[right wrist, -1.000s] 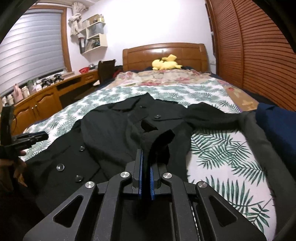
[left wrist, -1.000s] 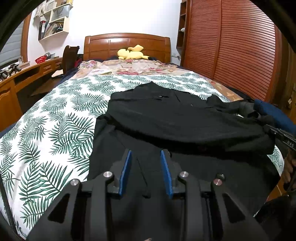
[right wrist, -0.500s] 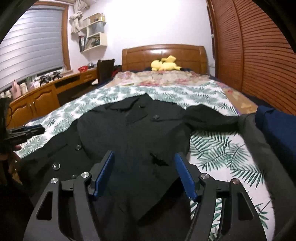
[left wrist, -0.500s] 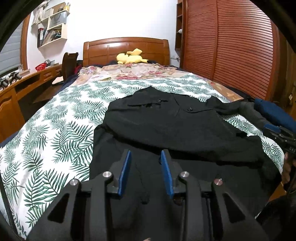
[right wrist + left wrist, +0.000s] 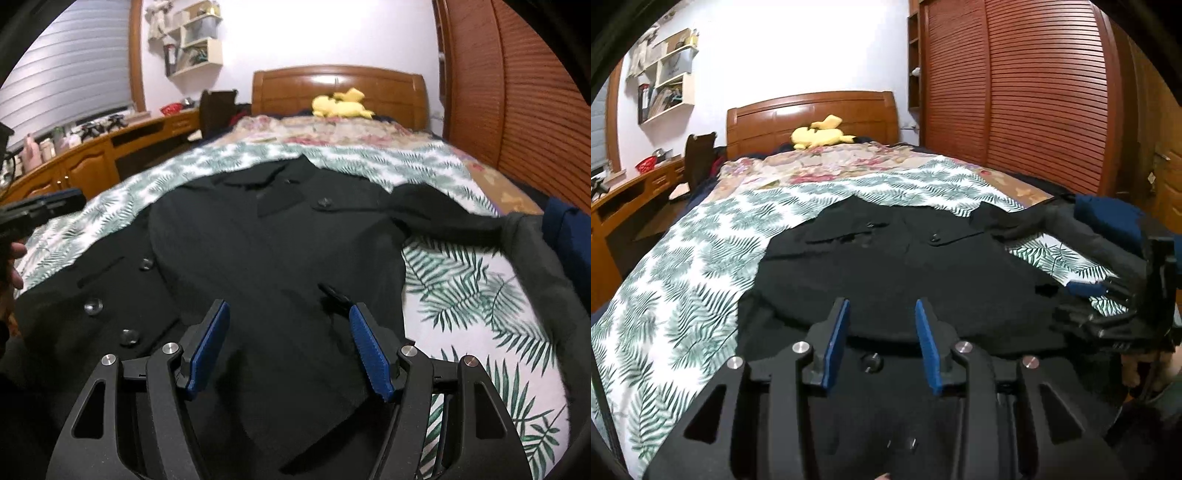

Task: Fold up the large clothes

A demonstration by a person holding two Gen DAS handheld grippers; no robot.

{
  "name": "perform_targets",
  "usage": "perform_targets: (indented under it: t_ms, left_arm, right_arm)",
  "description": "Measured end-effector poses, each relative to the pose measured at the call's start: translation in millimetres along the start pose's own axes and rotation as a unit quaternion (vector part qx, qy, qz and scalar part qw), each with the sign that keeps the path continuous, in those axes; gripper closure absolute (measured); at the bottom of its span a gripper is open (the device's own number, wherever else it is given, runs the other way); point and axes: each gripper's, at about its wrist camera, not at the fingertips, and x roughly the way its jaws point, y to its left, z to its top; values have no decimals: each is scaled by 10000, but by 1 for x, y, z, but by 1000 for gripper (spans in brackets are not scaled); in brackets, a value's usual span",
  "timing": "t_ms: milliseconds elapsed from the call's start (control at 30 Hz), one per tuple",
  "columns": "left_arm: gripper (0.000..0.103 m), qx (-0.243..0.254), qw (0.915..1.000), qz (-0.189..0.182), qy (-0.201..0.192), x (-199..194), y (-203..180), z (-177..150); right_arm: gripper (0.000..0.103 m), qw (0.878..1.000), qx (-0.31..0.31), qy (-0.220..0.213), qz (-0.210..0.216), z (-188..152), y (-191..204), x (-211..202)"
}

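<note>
Right gripper (image 5: 288,343): jaws stand wide apart, nothing between the blue pads. A second ago they were pinched shut on the sleeve cuff of the black coat (image 5: 258,240); they have just been opening, and the cuff is now dropped. The sleeve lies folded across the coat's chest, its end just ahead of the right-hand pad.

Left gripper (image 5: 882,332): jaws part open, a little wider than a second ago, having just been opening slightly; no cloth between them, black fabric only below. It hovers over the coat's near hem.

Black coat: spread face-up on the bed (image 5: 683,295), on the fern-print cover, collar at the far end, hem at the near edge. The other sleeve stretches out to the right toward a grey garment (image 5: 546,266) and a blue one (image 5: 565,229).

Reading: one sleeve fold looks done and released. Both grippers are free. Remaining, by my judgement: bring the right-hand sleeve in, then fold the body. Coat cloth looks heavy and limp; the laid sleeve may slide if the body is lifted carelessly.

Far end: yellow plush toy (image 5: 820,134) by the headboard, well apart.
</note>
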Motion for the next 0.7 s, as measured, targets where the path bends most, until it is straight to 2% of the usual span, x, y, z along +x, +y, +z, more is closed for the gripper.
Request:
perform_targets:
  t_ms: [200, 400, 700]
  left_arm:
    - [67, 104, 9997, -197, -56, 35, -11, 9]
    - [66, 45, 9991, -415, -42, 64, -9, 2]
    - [66, 71, 9976, -672, 174, 84, -12, -13]
  right_arm:
    - [34, 9993, 196, 299, -106, -4, -10, 18]
    - [34, 9984, 171, 491, -222, -8, -8, 28]
    - [34, 9979, 126, 476, -411, -16, -3, 24]
